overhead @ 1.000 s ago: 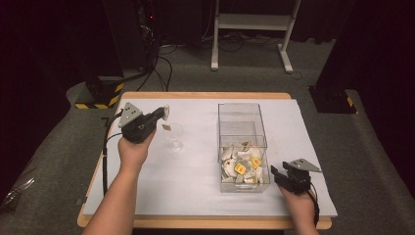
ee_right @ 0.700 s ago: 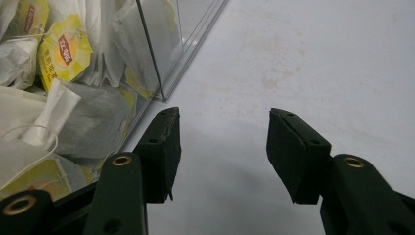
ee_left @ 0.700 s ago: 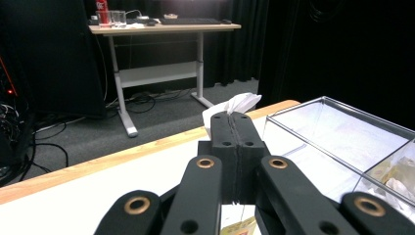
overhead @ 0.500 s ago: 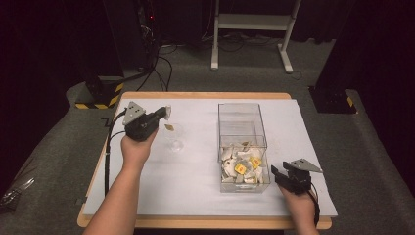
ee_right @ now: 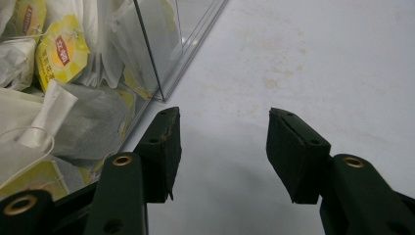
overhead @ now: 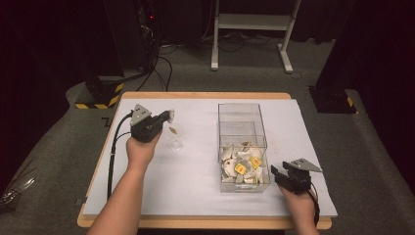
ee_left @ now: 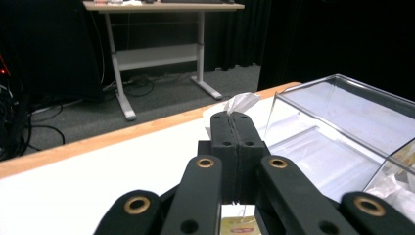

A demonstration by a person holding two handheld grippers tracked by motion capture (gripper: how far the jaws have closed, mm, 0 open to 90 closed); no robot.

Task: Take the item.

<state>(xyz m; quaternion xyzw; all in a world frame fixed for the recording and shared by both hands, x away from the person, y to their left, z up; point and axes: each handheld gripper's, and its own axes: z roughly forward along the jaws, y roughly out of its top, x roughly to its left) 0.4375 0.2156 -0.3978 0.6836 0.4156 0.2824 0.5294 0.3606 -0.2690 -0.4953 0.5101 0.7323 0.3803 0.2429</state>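
We see white-covered table under both grippers. Clear box sits just left of right gripper, tea bags heaped at its near end. Right gripper's jaws wide apart, holding nothing. Left gripper pinched closed on white tea bag; small glass cup just right of it.

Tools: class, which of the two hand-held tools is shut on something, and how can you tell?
The left tool, beside the glass cup: its jaws are pressed together on a tea bag. The right tool, by the clear box, is open, holding nothing.
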